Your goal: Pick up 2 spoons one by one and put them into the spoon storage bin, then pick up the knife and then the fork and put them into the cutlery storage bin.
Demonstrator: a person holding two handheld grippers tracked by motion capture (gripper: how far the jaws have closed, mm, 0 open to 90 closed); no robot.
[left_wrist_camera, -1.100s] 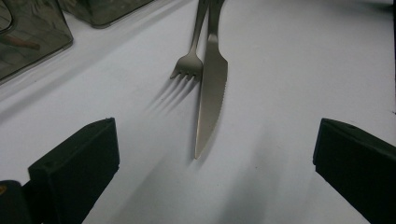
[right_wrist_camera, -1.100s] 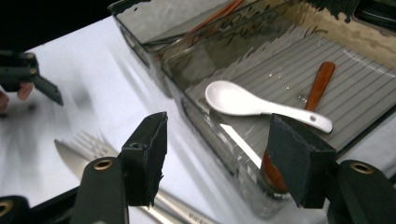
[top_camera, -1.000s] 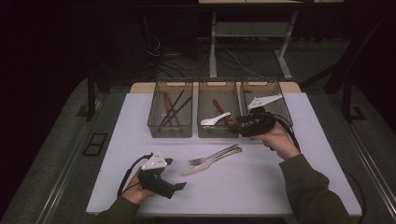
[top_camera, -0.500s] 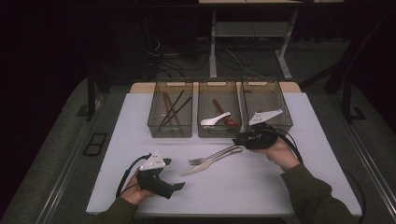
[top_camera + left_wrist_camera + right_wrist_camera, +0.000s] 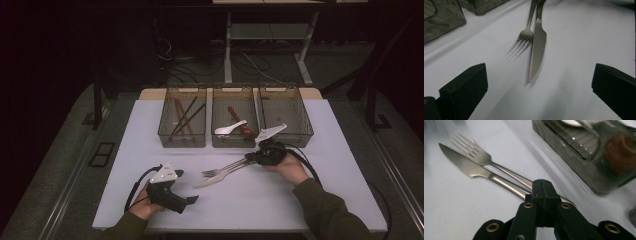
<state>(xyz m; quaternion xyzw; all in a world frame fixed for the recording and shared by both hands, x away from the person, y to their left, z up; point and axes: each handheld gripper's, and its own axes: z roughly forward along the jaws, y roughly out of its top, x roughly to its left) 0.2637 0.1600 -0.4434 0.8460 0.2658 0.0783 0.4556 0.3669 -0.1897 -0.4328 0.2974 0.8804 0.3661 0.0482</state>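
Dim room, grey carpeted floor [image 5: 60,150]; white tabletop [image 5: 280,200] under light; beyond, white-legged desk frame [image 5: 265,47] and tangled cables [image 5: 187,62] in shadow.

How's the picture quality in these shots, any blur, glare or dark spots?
High view: the room around the white table is nearly black. Left gripper view: the silver metal knife and silver metal fork are sharp and cast soft shadows; the near fingers are dim. Right gripper view: the smoky clear plastic bin is soft, with small glints on its ribs.
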